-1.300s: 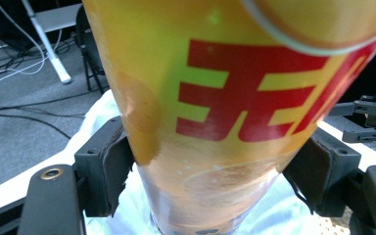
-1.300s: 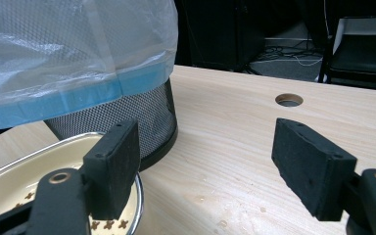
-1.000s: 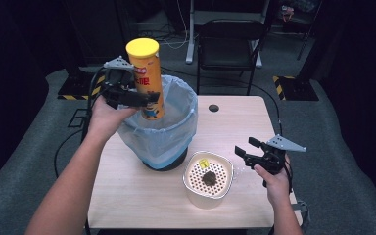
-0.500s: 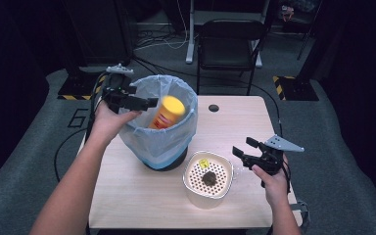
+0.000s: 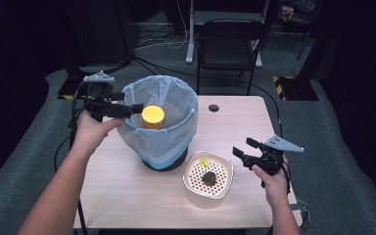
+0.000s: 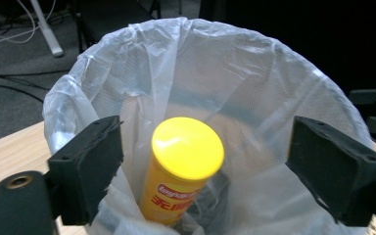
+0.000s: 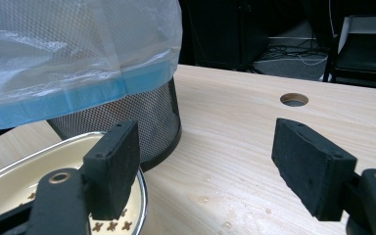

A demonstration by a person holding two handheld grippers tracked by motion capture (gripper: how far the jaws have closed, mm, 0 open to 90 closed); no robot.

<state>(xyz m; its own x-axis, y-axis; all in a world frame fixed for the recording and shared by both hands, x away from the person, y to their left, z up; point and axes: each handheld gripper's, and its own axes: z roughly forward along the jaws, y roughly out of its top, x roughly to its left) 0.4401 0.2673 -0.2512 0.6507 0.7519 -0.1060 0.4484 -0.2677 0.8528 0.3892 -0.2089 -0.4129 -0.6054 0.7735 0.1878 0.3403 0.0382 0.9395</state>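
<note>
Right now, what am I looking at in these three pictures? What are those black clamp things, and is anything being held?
No robot here: a person holds a hand-held gripper in each hand, a clamp with two black jaws. The high view looks down on the table. There the left hand-held gripper sits at the rim of a bag-lined bin, and the right hand-held gripper hovers beside a cream perforated container. The other two pictures come from cameras riding on each gripper. The left gripper view shows a yellow-lidded can lying in the bin, with the jaws apart from it; they have just been closing. Both grippers hold nothing.
</note>
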